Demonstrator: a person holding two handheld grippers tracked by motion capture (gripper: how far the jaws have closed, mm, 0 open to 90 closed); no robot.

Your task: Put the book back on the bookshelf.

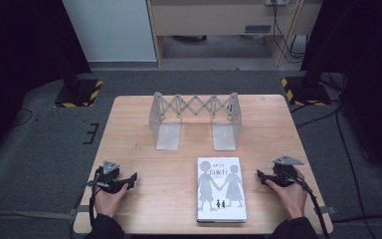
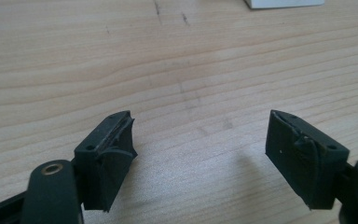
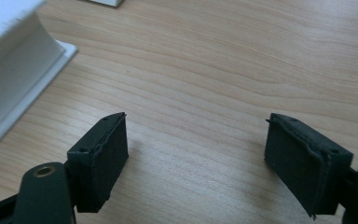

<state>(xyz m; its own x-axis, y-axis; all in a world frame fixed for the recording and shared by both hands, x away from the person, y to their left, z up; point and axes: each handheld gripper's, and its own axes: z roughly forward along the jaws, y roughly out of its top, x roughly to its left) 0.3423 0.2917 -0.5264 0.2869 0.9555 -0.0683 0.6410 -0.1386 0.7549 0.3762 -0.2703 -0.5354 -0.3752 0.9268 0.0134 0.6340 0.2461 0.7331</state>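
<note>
A white book [image 1: 221, 189] with two grey silhouetted figures on its cover lies flat near the table's front edge, right of centre. To its left, my left gripper [image 1: 132, 180] rests low over the wood and points toward it, about a hand's width away. Its jaws stand open over bare wood in the left gripper view [image 2: 200, 140]. On the book's other side my right gripper [image 1: 261, 176] points at the book's right edge, close by and apart from it. It is open too [image 3: 196, 140], with the book's white page edge [image 3: 14, 65] at its left.
A grey metal scissor-type book rack [image 1: 195, 115] stands at the back middle of the wooden table [image 1: 144, 149], with two flat foot plates toward me. A white corner [image 2: 284, 3] shows at the top of the left gripper view. Cables trail off the front edge.
</note>
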